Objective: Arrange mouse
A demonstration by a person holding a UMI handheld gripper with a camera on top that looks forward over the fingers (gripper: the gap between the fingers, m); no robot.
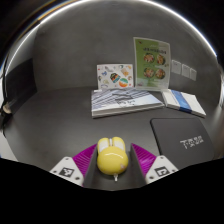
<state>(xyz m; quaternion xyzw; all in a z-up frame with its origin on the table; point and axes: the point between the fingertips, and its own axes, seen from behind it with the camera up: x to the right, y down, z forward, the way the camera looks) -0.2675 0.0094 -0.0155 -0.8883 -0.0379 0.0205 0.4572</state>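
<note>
Gripper view: a smooth, rounded yellow mouse (111,156) with a pale scroll wheel sits between the two fingers, whose purple pads (83,158) press against its left and right sides, pinching it. The gripper (112,160) points forward and level over a dark matte table (55,120). Just ahead and to the right lies a flat black mouse pad (184,135) with white lettering. Beyond lie an open booklet (125,100) and a blue-edged stack of papers (186,101); two printed cards (152,58) stand upright against the grey wall.
</note>
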